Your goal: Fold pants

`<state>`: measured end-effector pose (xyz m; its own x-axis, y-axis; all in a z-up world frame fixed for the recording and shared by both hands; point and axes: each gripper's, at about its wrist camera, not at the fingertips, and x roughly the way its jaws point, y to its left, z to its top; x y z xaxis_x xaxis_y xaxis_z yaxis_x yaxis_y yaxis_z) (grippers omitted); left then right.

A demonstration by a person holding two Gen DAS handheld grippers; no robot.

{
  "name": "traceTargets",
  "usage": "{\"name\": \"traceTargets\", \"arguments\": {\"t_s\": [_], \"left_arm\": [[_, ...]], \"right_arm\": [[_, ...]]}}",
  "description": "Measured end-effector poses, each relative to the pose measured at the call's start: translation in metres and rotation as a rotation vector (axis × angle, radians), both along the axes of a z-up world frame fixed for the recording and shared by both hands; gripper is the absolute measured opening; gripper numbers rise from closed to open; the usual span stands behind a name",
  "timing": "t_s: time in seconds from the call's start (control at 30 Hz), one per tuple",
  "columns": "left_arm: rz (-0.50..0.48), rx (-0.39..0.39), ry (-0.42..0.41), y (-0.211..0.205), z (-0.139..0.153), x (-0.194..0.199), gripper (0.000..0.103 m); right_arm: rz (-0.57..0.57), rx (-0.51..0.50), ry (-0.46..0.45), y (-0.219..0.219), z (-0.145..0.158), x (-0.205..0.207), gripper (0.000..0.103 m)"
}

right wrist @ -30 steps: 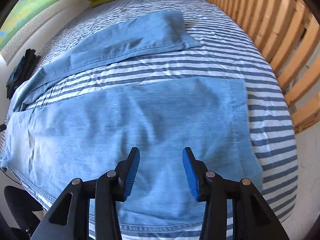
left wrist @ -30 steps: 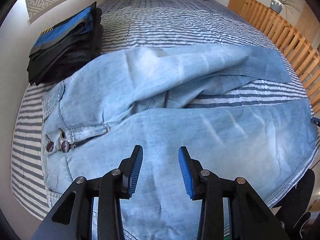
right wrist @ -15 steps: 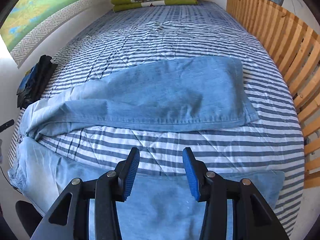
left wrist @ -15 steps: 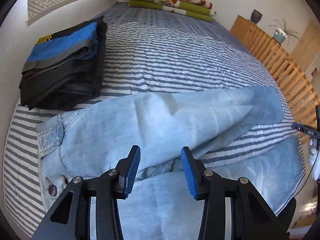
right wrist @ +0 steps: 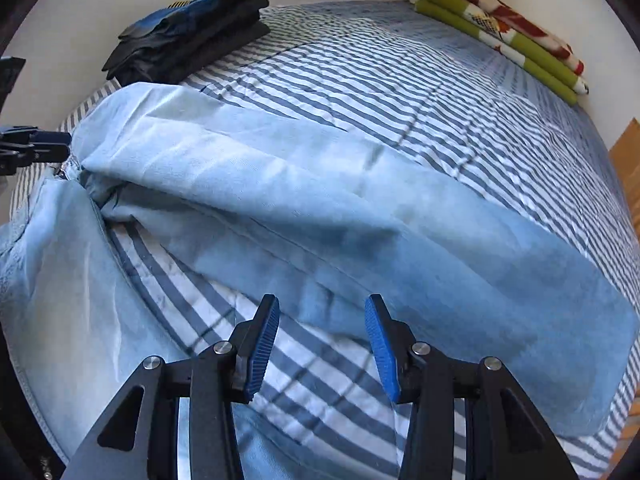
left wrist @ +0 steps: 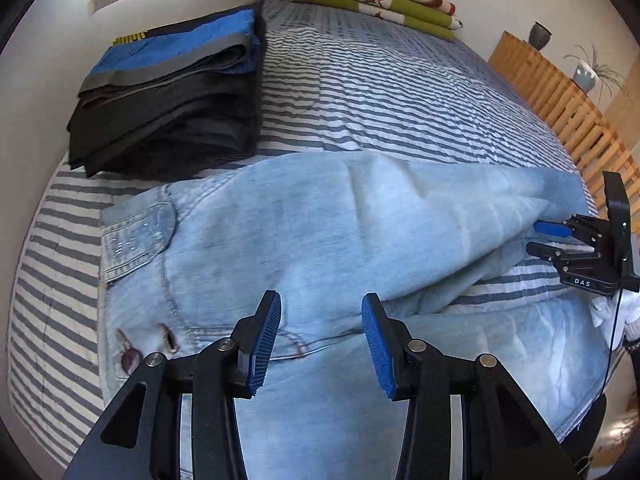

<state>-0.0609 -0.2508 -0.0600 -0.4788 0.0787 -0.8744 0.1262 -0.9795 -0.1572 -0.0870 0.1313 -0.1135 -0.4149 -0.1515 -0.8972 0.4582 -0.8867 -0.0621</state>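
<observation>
Bed with grey-and-white striped quilt (left wrist: 380, 92) fills the room. Light blue denim pants (left wrist: 320, 240) lie spread across its near end, legs splayed apart, waistband by the stack of folded dark clothes (left wrist: 168, 96). Folded green-and-red blankets (right wrist: 508, 28) at far end. Left gripper (left wrist: 321, 340) over the seat, right gripper (right wrist: 322, 344) above far leg; both jaws released, holding nothing.

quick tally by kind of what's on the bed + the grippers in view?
Light blue jeans: 1
Stack of dark folded clothes: 1
Folded green and red blankets: 1 pile
Grippers: 2, left gripper and right gripper, both with nothing between the pads
Total: 5
</observation>
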Motion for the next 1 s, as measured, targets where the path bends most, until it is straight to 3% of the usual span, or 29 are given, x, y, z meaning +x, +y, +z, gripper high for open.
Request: {"name": "traceTargets", "arguments": {"t_s": [0.1, 0.2, 0.27, 0.33, 0.4, 0.43, 0.47, 0.6, 0.73, 0.8, 0.83, 0.87, 0.9, 1.0], "left_arm": [[0.09, 0.013, 0.017, -0.039, 0.002, 0.012, 0.045], [0.217, 0.079, 0.034, -0.084, -0.001, 0.026, 0.046], [0.297, 0.126, 0.043, -0.112, -0.007, 0.033, 0.05], [0.349, 0.157, 0.035, -0.135, -0.015, 0.034, 0.061], [0.388, 0.189, 0.021, -0.154, -0.025, 0.03, 0.064], [0.403, 0.21, 0.02, -0.162, -0.029, 0.027, 0.065], [0.419, 0.227, 0.022, -0.171, -0.03, 0.026, 0.065], [0.46, 0.236, 0.038, -0.193, -0.037, 0.001, 0.078], [0.504, 0.25, 0.011, -0.211, -0.053, -0.025, 0.078], [0.504, 0.256, 0.011, -0.213, -0.06, -0.033, 0.07], [0.496, 0.252, 0.013, -0.212, -0.061, -0.037, 0.041], [0.501, 0.238, 0.002, -0.211, -0.064, -0.04, 0.022], [0.508, 0.215, -0.006, -0.209, -0.065, -0.042, 0.012], [0.515, 0.168, 0.047, -0.202, -0.055, -0.04, 0.011]], "right_arm": [[0.028, 0.047, 0.039, -0.02, -0.003, -0.013, 0.041], [0.084, 0.082, 0.036, -0.036, -0.01, -0.021, 0.041], [0.098, 0.108, 0.016, -0.043, -0.018, -0.026, 0.041], [0.093, 0.134, 0.016, -0.047, -0.025, -0.031, 0.041], [0.071, 0.112, -0.002, -0.046, -0.026, -0.035, 0.034], [0.055, 0.103, -0.006, -0.044, -0.024, -0.037, 0.016], [0.043, 0.097, -0.013, -0.041, -0.022, -0.037, 0.008], [0.062, 0.108, 0.006, -0.04, -0.008, -0.028, 0.002], [0.092, 0.141, 0.043, -0.045, 0.003, -0.014, 0.002], [0.089, 0.137, 0.048, -0.045, 0.008, -0.01, 0.002], [0.089, 0.133, 0.051, -0.044, 0.01, -0.008, 0.002], [0.086, 0.131, 0.055, -0.043, 0.012, -0.007, 0.002], [0.083, 0.13, 0.06, -0.043, 0.014, -0.007, 0.002], [0.078, 0.148, 0.073, -0.045, 0.015, -0.009, 0.002]]}}
